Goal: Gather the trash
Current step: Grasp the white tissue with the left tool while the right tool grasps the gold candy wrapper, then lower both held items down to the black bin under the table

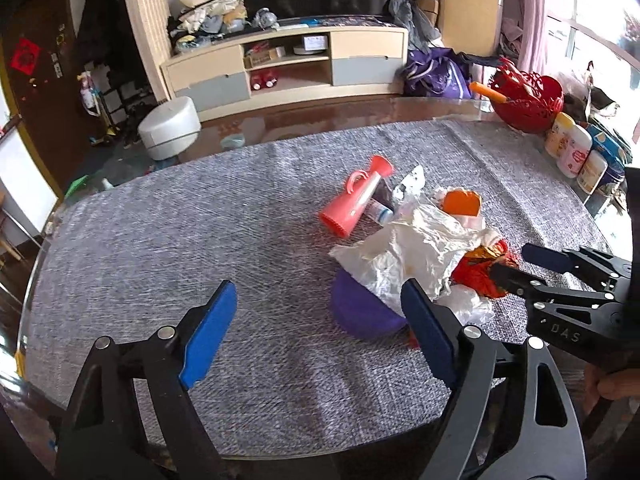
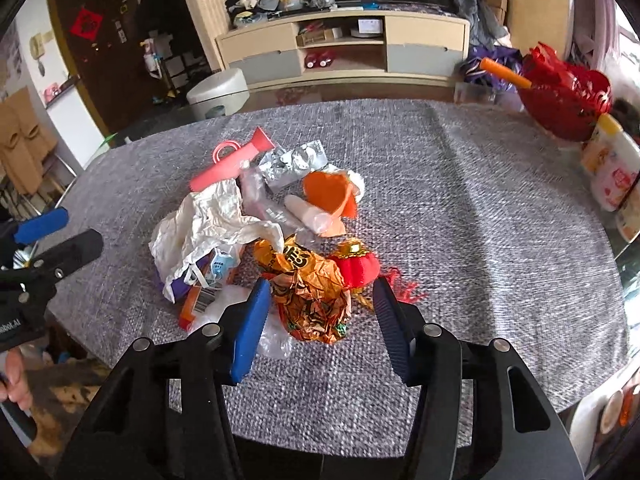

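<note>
Right wrist view first: the right tongs (image 2: 320, 316) hang wide open and empty, their blue pads straddling a crumpled orange foil wrapper (image 2: 308, 292) without clearly touching it, though the near edge of the wrapper is cut off behind the left pad. A red tasselled ornament (image 2: 356, 268) lies just beside the wrapper at 2 o'clock. At 10 o'clock a white crumpled bag (image 2: 208, 224) covers most of a purple object (image 2: 176, 284) and part of an orange carton (image 2: 192, 304), whose print is too small to read. Farther on sit an orange cup (image 2: 328, 192), a pale tube (image 2: 308, 212), silver foil (image 2: 292, 164) and a coral-pink bottle (image 2: 228, 168), all bunched near the middle of the grey woven surface (image 2: 480, 220).

Left wrist view: the left tongs (image 1: 316, 328) are likewise spread wide and hold nothing, hovering low over the surface, with the right pad (image 1: 424, 328) hiding one edge of the purple object. The pile sits at 1 o'clock from them.

At the far edge, about 2 o'clock, a red basket (image 2: 568, 96) stands beside what look like white jars (image 2: 612, 168), partly cropped. A TV cabinet (image 2: 344, 48) runs behind.
</note>
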Demonstrator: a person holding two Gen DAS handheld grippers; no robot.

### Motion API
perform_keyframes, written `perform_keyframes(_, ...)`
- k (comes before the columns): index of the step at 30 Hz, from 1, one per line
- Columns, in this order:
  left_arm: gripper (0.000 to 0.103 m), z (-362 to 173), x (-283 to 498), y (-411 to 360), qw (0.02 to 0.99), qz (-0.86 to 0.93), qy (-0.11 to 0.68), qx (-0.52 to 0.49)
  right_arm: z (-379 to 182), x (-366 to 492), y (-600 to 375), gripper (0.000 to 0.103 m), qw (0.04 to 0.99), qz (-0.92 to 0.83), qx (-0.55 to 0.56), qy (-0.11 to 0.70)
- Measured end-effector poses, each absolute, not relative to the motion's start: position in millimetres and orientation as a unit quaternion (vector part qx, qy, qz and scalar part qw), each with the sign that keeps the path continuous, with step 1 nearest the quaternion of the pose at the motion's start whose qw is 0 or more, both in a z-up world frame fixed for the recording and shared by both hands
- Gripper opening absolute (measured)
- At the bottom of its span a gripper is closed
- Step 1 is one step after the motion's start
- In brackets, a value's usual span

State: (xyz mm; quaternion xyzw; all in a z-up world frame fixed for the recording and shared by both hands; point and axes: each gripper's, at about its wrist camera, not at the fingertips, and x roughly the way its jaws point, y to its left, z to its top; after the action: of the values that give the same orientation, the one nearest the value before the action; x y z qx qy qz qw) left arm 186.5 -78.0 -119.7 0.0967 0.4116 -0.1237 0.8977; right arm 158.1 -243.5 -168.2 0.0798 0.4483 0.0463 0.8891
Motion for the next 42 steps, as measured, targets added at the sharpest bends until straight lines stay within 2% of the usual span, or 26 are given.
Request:
perform_keyframes(9, 0.078, -140.9, 204.1, -97.4, 0.881, -0.158, 0.438, 0.087, -173.4, 159.7, -242.8, 0.054, 0.884, 0.072, 0.091, 0.453)
perform_keyframes(11, 0.078, -142.9, 208.0, -101.5, 0.878, -0.163, 0.441, 0.085, -171.2, 158.0, -244.9, 0.044, 0.886, 0.076, 0.094, 0.447)
perform_keyframes(13, 0.078, -145.9, 212.4, -104.8, 0.876, -0.167, 0.445, 0.082, -169.6, 158.0, -246.3, 0.043, 0.887, 0.073, 0.092, 0.447)
perform_keyframes(15, 0.071, -149.9, 216.6, -107.5, 0.873, -0.173, 0.450, 0.079, -168.6, 156.3, -248.1, 0.042, 0.889, 0.066, 0.084, 0.446)
perform_keyframes(17, 0.058, -155.3, 220.1, -108.3, 0.867, -0.180, 0.458, 0.074, -168.1, 155.5, -250.3, 0.042, 0.889, 0.063, 0.085, 0.445)
perform_keyframes(18, 0.055, -156.9, 221.2, -107.8, 0.865, -0.183, 0.461, 0.071, -167.9, 155.3, -251.8, 0.032, 0.890, 0.061, 0.086, 0.444)
perform_keyframes(24, 0.027, -162.1, 221.4, -107.0, 0.859, -0.199, 0.468, 0.063, -167.7, 155.8, -255.4, 0.032, 0.892, 0.052, 0.082, 0.441)
perform_keyframes(26, 0.012, -161.6, 219.7, -107.4, 0.859, -0.200, 0.467, 0.065, -165.6, 153.5, -254.8, 0.032, 0.895, 0.051, 0.080, 0.436)
perform_keyframes(28, 0.005, -158.4, 217.9, -106.5, 0.861, -0.200, 0.463, 0.066, -162.7, 151.9, -255.1, 0.031, 0.898, 0.050, 0.079, 0.430)
perform_keyframes(32, 0.002, -143.0, 209.9, -102.0, 0.873, -0.193, 0.442, 0.069, -153.9, 148.4, -261.7, 0.031, 0.904, 0.046, 0.084, 0.416)
perform_keyframes(42, 0.001, -79.8, 174.5, -87.0, 0.909, -0.176, 0.372, 0.068, -112.9, 128.7, -263.4, 0.031, 0.926, 0.041, 0.081, 0.367)
